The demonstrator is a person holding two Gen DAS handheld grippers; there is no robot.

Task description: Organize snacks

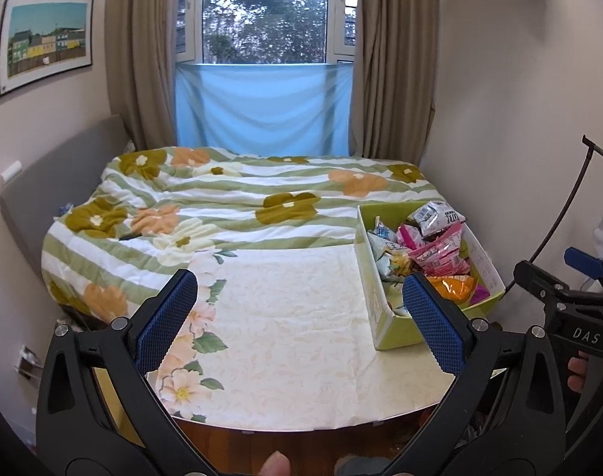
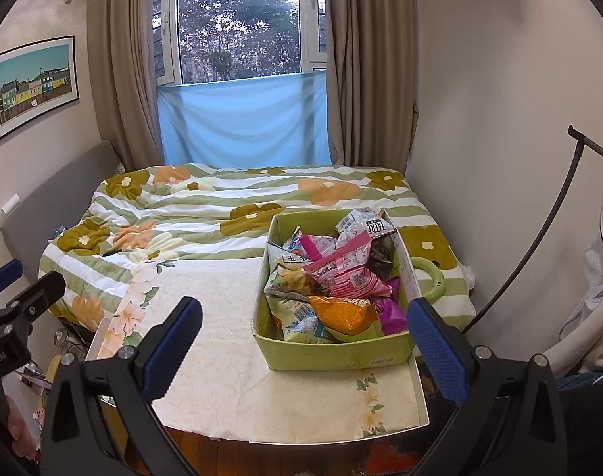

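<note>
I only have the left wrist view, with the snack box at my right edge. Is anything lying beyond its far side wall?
Observer: Yes, a green ring lies on the bedspread beside the box.
Operator: And the right gripper? I see only its side.
Observer: The right gripper has its fingers wide apart and holds nothing.
Operator: Any marking on the box's near end wall?
Observer: A small barcode sticker near its right corner.

The box (image 2: 333, 353) stands at the table's (image 2: 230, 365) right edge, snack packets (image 2: 341, 277) heaped in it; the bed (image 2: 190, 206) lies behind, a ring (image 2: 430, 277) right of the box
</note>
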